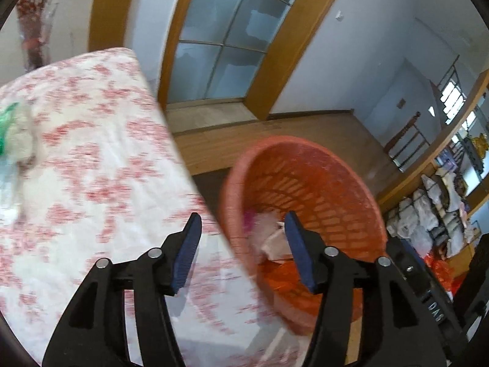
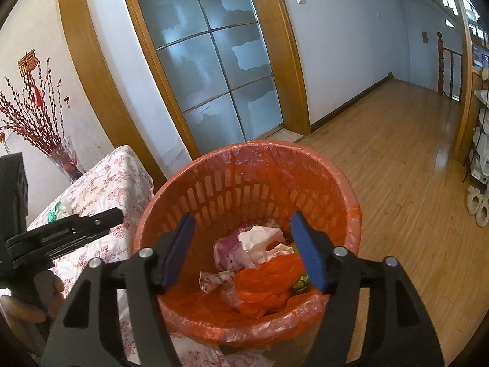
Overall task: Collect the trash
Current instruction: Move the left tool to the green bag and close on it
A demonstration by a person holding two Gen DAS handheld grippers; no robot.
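You're hovering your right gripper (image 2: 241, 249) straight over the orange bin (image 2: 336, 177), jaws wide and empty above the crumpled trash (image 2: 259, 244) below, while your left gripper (image 1: 243, 247), also gaping, is straddling the bin's rim beside the floral table (image 1: 91, 153).

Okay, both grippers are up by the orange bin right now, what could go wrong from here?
1. The left gripper hangs over the table edge, not fully over the orange bin; anything released there might miss.
2. Green-and-white trash lies far back on the table and could get overlooked.
3. The two grippers are close together, so the right gripper could bump the left.
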